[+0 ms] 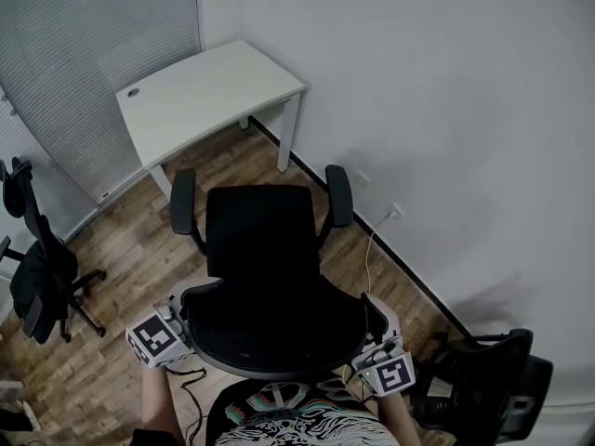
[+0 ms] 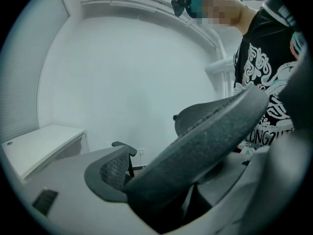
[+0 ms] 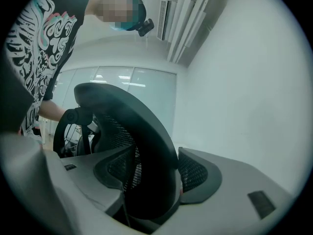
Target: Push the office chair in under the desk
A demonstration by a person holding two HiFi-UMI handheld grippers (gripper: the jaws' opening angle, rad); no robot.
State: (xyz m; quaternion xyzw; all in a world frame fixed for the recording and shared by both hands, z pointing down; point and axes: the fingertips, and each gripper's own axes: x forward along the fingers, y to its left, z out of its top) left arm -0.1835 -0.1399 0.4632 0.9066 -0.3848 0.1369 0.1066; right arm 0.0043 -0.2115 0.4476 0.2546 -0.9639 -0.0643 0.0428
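Chair (image 1: 260, 235) faces desk (image 1: 209, 91), backrest (image 1: 279, 337) toward person (image 1: 297, 423); left hand-held gripper (image 1: 179, 312), right hand-held gripper (image 1: 376, 331) clamp its rim.

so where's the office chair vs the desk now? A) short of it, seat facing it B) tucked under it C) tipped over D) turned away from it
A: the head view shows the office chair upright, seat toward the desk, none of it under the top.

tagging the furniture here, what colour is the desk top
White: the desk top shows best in the head view.
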